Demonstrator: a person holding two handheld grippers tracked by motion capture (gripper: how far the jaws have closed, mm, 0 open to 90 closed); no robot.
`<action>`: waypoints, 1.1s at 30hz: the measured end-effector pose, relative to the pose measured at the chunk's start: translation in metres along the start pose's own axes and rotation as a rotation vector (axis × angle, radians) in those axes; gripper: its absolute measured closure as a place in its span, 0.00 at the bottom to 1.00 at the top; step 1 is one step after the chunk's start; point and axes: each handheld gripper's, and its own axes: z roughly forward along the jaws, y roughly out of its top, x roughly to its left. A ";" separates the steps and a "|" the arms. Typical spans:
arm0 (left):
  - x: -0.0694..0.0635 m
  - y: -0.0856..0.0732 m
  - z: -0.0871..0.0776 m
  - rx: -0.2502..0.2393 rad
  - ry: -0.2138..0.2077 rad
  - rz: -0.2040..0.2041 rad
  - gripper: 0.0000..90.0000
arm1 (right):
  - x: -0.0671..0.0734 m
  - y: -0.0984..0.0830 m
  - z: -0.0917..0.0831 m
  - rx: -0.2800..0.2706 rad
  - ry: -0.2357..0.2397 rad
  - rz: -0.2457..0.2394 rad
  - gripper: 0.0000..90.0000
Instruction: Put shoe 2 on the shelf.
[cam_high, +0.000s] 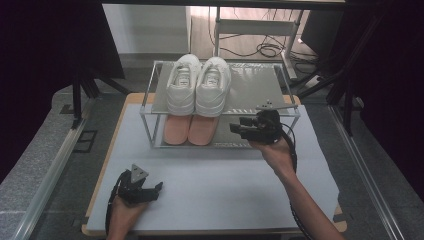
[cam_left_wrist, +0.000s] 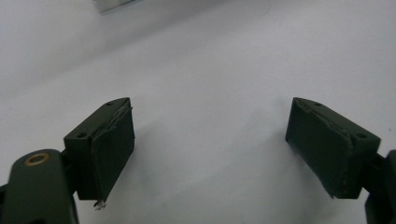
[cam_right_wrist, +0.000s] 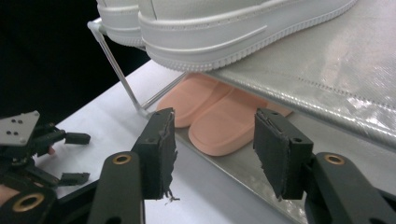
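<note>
A two-tier metal shoe rack (cam_high: 255, 85) stands at the back of the white table mat (cam_high: 225, 180). A pair of white sneakers (cam_high: 198, 85) sits on its top shelf, left of centre. Below them on the lower shelf lie two pink slippers (cam_high: 189, 129). My right gripper (cam_high: 236, 129) hovers at the rack's front, just right of the slippers, pointing left; its jaws stand open with nothing between them. In the right gripper view the slippers (cam_right_wrist: 219, 116) lie beyond the jaws and the sneakers (cam_right_wrist: 224, 23) above. My left gripper (cam_high: 157, 190) rests at the front left of the mat, open and empty (cam_left_wrist: 210, 144).
Right of the sneakers the top shelf is bare, and so is the lower shelf (cam_right_wrist: 336, 135) right of the slippers. Dark stands (cam_high: 80, 90) flank the table, and cables (cam_high: 265, 50) lie on the floor behind. An aluminium rail (cam_high: 50, 170) runs along the left.
</note>
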 end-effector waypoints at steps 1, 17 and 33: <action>0.000 0.000 0.000 0.000 0.000 0.000 0.17 | 0.000 -0.001 0.000 0.002 -0.002 -0.005 0.53; 0.000 0.000 -0.001 0.005 0.007 0.014 0.17 | 0.000 -0.017 -0.015 0.032 -0.031 -0.086 0.45; -0.001 0.000 -0.001 0.001 0.009 0.012 0.17 | -0.011 -0.040 -0.031 0.052 -0.063 -0.094 0.27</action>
